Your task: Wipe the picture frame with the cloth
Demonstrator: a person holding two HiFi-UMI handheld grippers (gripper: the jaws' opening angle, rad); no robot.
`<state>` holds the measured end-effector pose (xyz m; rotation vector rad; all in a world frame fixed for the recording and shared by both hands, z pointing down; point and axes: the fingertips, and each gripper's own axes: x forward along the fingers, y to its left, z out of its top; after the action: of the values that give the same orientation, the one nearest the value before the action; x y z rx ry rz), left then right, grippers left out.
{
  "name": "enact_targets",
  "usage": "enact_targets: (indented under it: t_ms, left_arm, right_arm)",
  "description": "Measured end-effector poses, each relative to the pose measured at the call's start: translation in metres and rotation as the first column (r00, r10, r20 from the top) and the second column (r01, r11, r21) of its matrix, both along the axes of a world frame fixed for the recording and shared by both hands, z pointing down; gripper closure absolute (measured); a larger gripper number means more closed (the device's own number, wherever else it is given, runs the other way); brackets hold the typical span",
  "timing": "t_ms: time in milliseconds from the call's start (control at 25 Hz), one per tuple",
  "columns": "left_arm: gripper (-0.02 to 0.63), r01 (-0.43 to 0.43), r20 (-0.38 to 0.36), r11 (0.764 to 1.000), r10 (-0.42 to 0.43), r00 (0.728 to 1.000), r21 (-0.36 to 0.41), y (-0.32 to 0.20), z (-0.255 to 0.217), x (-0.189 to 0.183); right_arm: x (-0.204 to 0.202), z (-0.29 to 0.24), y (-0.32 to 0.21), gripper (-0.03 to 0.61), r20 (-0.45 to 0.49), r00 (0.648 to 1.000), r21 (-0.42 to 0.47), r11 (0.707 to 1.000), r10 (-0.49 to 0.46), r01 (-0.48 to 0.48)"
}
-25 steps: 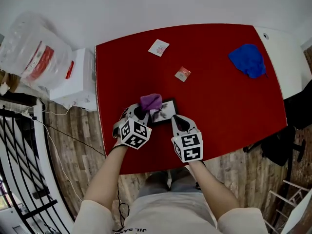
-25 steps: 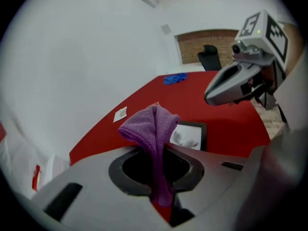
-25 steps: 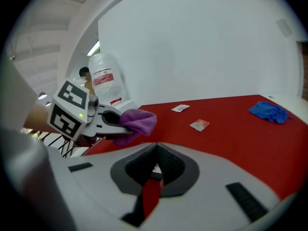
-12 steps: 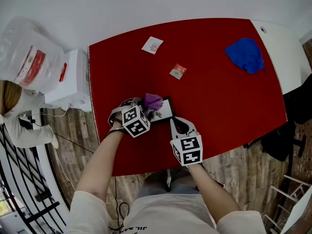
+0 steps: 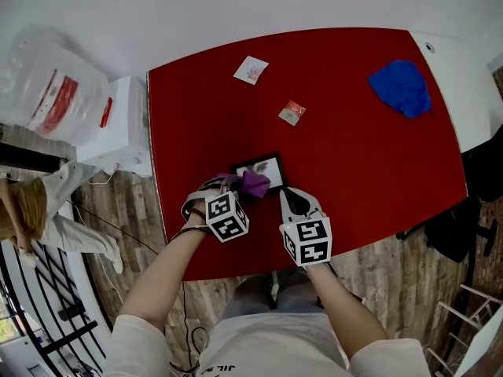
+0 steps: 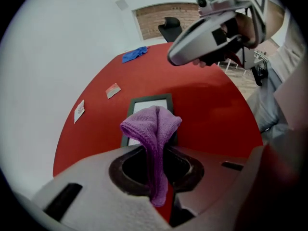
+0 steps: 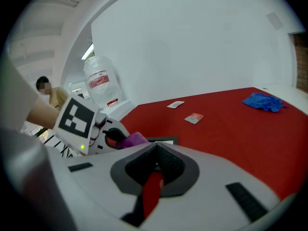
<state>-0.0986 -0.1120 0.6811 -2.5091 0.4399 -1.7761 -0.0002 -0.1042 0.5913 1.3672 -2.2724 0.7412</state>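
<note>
Head view: left gripper (image 5: 234, 184) pinches cloth (image 5: 255, 183) by frame (image 5: 262, 166); right gripper (image 5: 293, 200) alongside.

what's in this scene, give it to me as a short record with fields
surface: red table
frame: picture frame, lying flat near the table's front edge
left gripper: shut on purple cloth, cloth over the frame's near edge
right gripper: shut, empty, close to the frame's right near corner
other items: blue cloth at far right; white packet and reddish packet farther back
</note>
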Motion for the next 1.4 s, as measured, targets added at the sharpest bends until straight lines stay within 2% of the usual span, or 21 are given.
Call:
enact_targets:
  t_ms: [360,520,760,920,1080,1280,1400]
  left_arm:
    - [0.557,0.002,0.001,0.999,-0.002,1.0,-0.035,0.023,-0.002,0.003]
    - [0.557,0.029,0.002,0.999,-0.028,1.0,-0.02,-0.004,-0.007,0.005]
    - [0.557,0.024,0.05,1.0,-0.024,0.998,-0.013,-0.057,-0.009,0.011]
    - [0.557,0.037,0.05,0.999,-0.036,0.998,-0.021,-0.071,-0.009,0.012]
    - [0.557,0.015,0.045,0.999,-0.013,0.999,-0.03,-0.056,-0.009,0.019]
    - [0.557,-0.036,0.057,0.999,0.038,0.998,-0.037,-0.001,-0.003,0.029]
    - [0.557,-0.027,0.054,0.998,0.03,0.998,-0.049,0.017,0.001,0.031]
  right_arm:
    - [-0.001,0.003,0.011,0.575,0.003,1.0,-0.009,1.0,-0.005,0.005]
    - [0.002,0.003,0.016,0.575,0.003,1.0,-0.012,1.0,-0.005,0.005]
    - [0.016,0.008,0.021,0.575,-0.004,1.0,-0.024,1.0,0.005,-0.006]
    - [0.021,0.01,0.022,0.575,-0.001,1.0,-0.031,0.999,0.019,-0.019]
    - [0.025,0.01,0.019,0.575,0.003,1.0,-0.026,0.999,0.022,-0.022]
    - [0.018,0.008,0.015,0.575,0.014,1.0,-0.018,1.0,0.009,-0.009]
    - [0.01,0.007,0.015,0.575,0.023,1.0,-0.018,1.0,-0.004,0.004]
